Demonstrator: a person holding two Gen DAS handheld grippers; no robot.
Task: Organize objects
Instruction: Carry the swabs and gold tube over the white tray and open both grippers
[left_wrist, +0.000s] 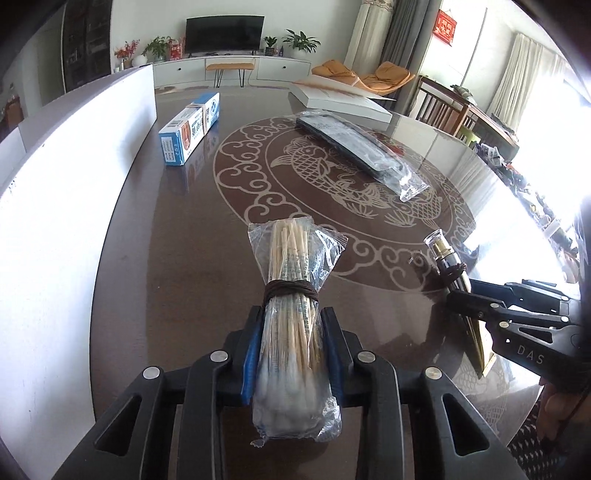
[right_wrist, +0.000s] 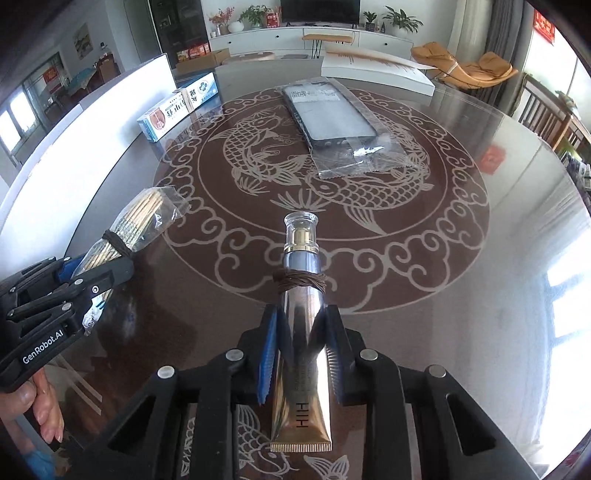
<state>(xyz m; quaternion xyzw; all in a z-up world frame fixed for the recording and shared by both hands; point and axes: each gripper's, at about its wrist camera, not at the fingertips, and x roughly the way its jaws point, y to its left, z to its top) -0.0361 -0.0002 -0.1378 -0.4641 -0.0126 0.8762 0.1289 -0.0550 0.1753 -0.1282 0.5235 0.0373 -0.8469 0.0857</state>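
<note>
My left gripper (left_wrist: 291, 317) is shut on a clear bag of cotton swabs (left_wrist: 291, 295) tied with a brown band, held above the table's near side. It also shows in the right wrist view (right_wrist: 122, 225). My right gripper (right_wrist: 301, 317) is shut on a silver and gold cosmetic tube (right_wrist: 301, 314) with a clear cap and a brown band. The tube shows at the right of the left wrist view (left_wrist: 452, 273). A blue and white box (left_wrist: 192, 127) lies at the far left. A dark phone case in a clear bag (left_wrist: 354, 147) lies past the middle.
The round dark table (left_wrist: 177, 258) has a pale fish pattern under glass. A white box (left_wrist: 343, 99) sits at its far edge. A white panel (left_wrist: 55, 206) runs along the left. Chairs and a sideboard stand at the right.
</note>
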